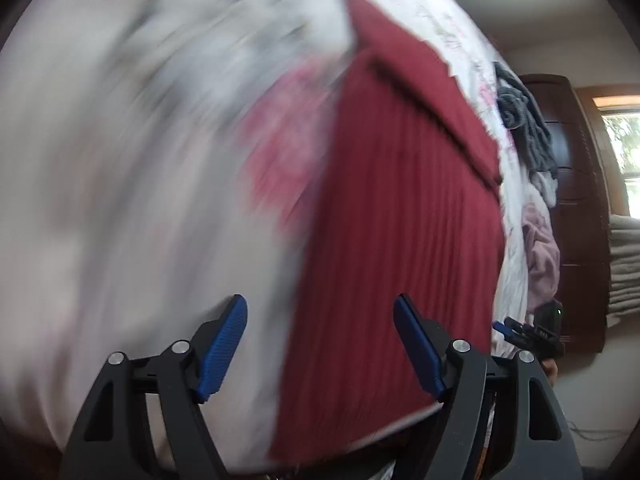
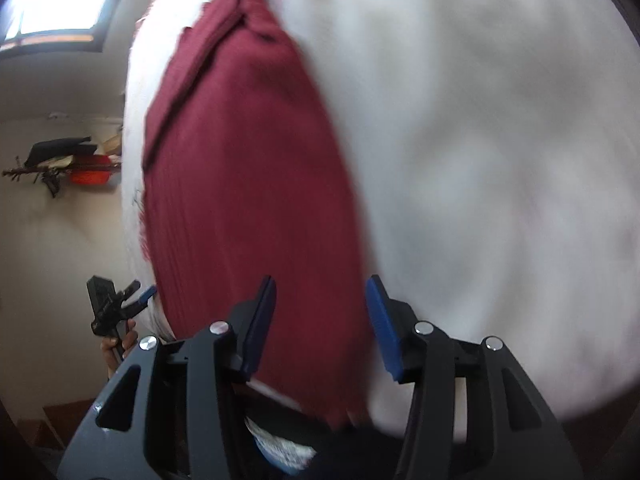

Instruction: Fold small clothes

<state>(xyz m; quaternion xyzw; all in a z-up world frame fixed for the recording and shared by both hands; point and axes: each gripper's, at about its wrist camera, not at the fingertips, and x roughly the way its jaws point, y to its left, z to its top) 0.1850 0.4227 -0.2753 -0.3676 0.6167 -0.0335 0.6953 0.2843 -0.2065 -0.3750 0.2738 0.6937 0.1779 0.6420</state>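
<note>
Dark red ribbed knit garment: soft, limp; pinch near hem, six o'clock. Left gripper, right gripper: both spread, empty.

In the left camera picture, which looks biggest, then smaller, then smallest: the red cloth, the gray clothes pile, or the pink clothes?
1. The red cloth looks far biggest, though it lies closest to the camera.
2. and 3. The gray clothes pile and the pink clothes look about alike, so no ranking between them.

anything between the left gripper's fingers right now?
Nothing gripped. In the left wrist view the left gripper is open over the blurred white sheet, with the red garment's edge lying behind the gap.
</note>
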